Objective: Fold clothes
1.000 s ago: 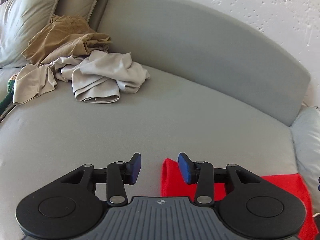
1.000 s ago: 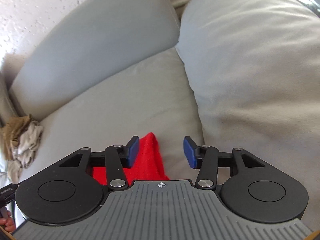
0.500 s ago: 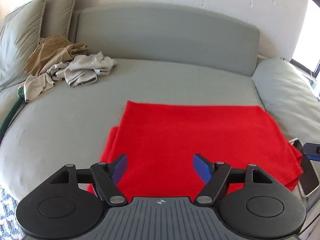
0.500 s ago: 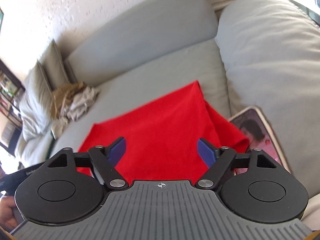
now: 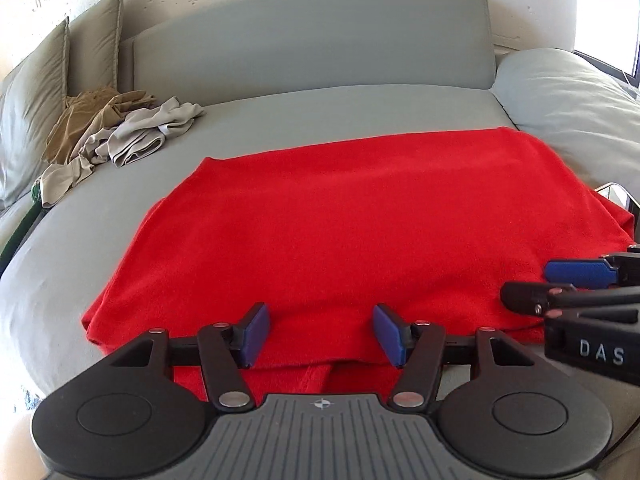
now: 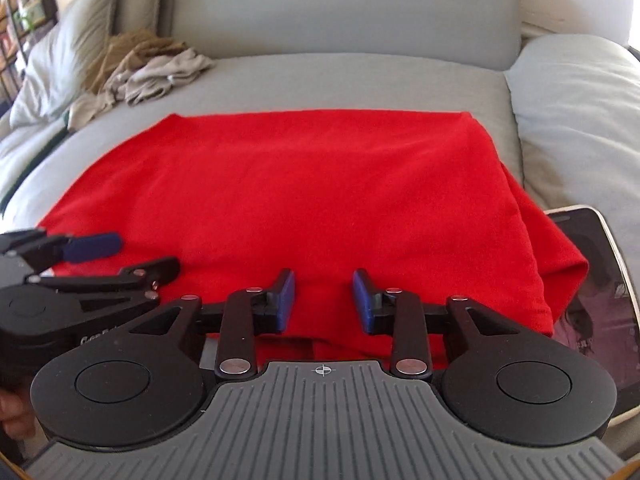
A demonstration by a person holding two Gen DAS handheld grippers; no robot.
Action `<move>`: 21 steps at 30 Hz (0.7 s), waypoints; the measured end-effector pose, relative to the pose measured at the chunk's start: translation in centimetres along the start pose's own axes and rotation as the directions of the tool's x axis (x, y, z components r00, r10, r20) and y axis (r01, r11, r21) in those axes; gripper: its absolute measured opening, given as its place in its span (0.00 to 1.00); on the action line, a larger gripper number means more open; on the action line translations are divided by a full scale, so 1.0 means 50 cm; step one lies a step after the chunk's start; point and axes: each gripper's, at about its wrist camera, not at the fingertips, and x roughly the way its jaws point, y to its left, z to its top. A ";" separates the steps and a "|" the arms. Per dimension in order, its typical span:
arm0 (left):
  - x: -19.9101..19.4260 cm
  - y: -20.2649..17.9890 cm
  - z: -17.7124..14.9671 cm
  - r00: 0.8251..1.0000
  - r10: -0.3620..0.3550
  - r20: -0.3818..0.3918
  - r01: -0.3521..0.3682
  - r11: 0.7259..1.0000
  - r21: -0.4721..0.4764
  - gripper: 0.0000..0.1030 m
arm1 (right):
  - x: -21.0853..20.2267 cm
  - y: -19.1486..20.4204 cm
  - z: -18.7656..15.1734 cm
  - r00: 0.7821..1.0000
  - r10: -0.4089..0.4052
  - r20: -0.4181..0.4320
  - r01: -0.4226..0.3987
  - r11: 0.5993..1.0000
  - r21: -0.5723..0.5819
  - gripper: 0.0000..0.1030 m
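Red garment (image 5: 360, 216) flat on the sofa (image 5: 320, 108), both claws spread

My left claw (image 5: 320, 334) and right claw (image 6: 323, 300) hover at its near edge; grabbing one layer, perhaps, would skew the fold.

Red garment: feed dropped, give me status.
Left gripper and right gripper open, empty, at near edge. Red garment flat, folded over. Tablet beside its right edge.

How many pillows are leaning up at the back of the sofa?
2. Both pillows stand side by side at the far left corner, behind the pile of clothes: one at the left edge, the other just right of it. More could be hidden beyond the frame.
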 end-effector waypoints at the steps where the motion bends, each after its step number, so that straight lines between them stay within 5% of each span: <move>1: -0.008 0.001 -0.004 1.000 -0.002 -0.003 0.002 1.000 -0.004 0.57 | 0.000 0.005 -0.006 1.000 -0.003 -0.004 0.003 1.000 -0.013 0.45; 5: -0.031 -0.002 -0.021 0.999 -0.001 -0.037 0.000 1.000 -0.019 0.59 | -0.040 -0.002 -0.032 1.000 0.018 -0.021 -0.018 1.000 0.015 0.47; 8: -0.047 0.002 -0.036 0.998 -0.006 -0.059 0.003 0.999 -0.047 0.62 | -0.070 -0.001 -0.057 0.999 0.026 -0.038 -0.025 0.999 0.020 0.58; 12: -0.066 0.009 -0.049 0.986 -0.054 -0.156 0.040 0.995 -0.093 0.69 | -0.117 0.003 -0.101 0.996 0.050 -0.067 -0.047 0.998 0.049 0.65; 17: -0.088 0.002 -0.056 0.982 -0.076 -0.171 0.058 0.992 -0.111 0.70 | -0.165 -0.045 -0.135 0.983 0.181 0.018 -0.180 0.959 0.219 0.71; 21: -0.091 -0.008 -0.047 0.985 -0.080 -0.154 0.065 0.992 -0.104 0.71 | -0.183 -0.081 -0.129 0.985 0.113 0.127 -0.148 0.936 0.318 0.82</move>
